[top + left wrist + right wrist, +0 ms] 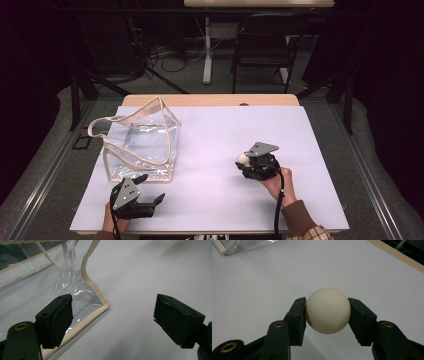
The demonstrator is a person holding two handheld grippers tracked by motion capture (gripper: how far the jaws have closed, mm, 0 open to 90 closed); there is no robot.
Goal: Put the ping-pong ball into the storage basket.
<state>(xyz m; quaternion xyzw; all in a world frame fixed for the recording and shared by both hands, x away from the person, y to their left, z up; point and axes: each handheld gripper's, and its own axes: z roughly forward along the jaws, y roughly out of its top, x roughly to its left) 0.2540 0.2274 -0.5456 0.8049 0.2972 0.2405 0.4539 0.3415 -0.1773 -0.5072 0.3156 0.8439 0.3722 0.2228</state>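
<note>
Right hand-held gripper [243, 161]: closed on a white ball, one jaw pressed to each side of it; seen from above it sits at about 4 o'clock on the bench, its jaws pointing toward 10 o'clock.
White ball [328, 310]: a smooth, cream-white sphere with a small brown print by the left-hand jaw; it is clamped at its widest part. From above the ball [242, 158] shows at the gripper's tip, over the white sheet.
Left hand-held gripper [151, 189]: open, jaws standing wide apart with nothing between them; it lies at about 7 o'clock on the bench, just beside the near corner of the bag. In its own view [112, 317] one jaw stands in front of the bag's corner, the other over bare sheet.
Clear plastic bag [142, 142]: transparent walls with beige piping and beige handles, standing open-topped at about 9 to 10 o'clock, well apart from the ball.
Bench [300, 102]: light wooden top covered by a white sheet [210, 145].
Hands: the right hand [276, 181] wraps its gripper's body from the near side.
</note>
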